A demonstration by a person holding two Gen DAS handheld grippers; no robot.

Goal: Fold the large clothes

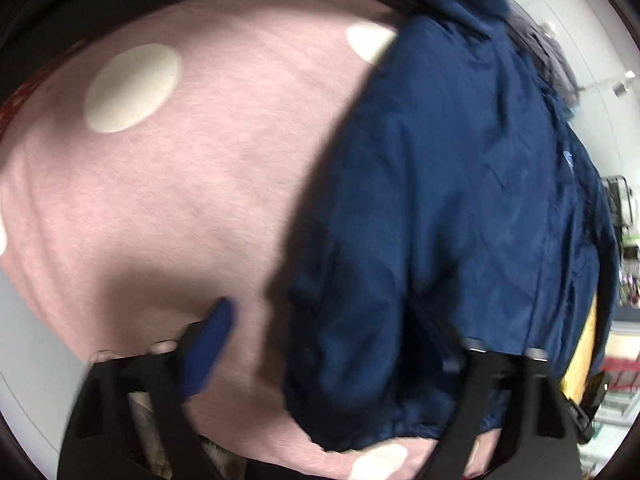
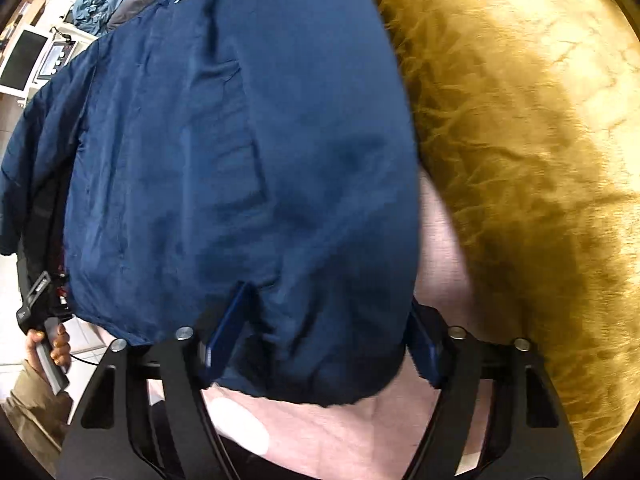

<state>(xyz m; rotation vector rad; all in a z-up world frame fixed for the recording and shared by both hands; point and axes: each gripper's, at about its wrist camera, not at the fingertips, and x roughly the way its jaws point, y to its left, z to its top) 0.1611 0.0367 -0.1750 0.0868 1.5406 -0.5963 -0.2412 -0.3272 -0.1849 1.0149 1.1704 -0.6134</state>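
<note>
Two pairs of tongs point down at a navy jacket [image 2: 240, 184] spread on a pink blanket [image 1: 192, 200] with cream dots. Right tongs [image 2: 320, 332] straddle the jacket's hem, blue fingers [image 2: 230, 324] at either side; whether they are pinching it I cannot tell. Left tongs [image 1: 340, 340] are parted, one finger over blanket, the other hidden by jacket. A mustard fleece [image 2: 520, 160] lies beside the jacket.
</note>
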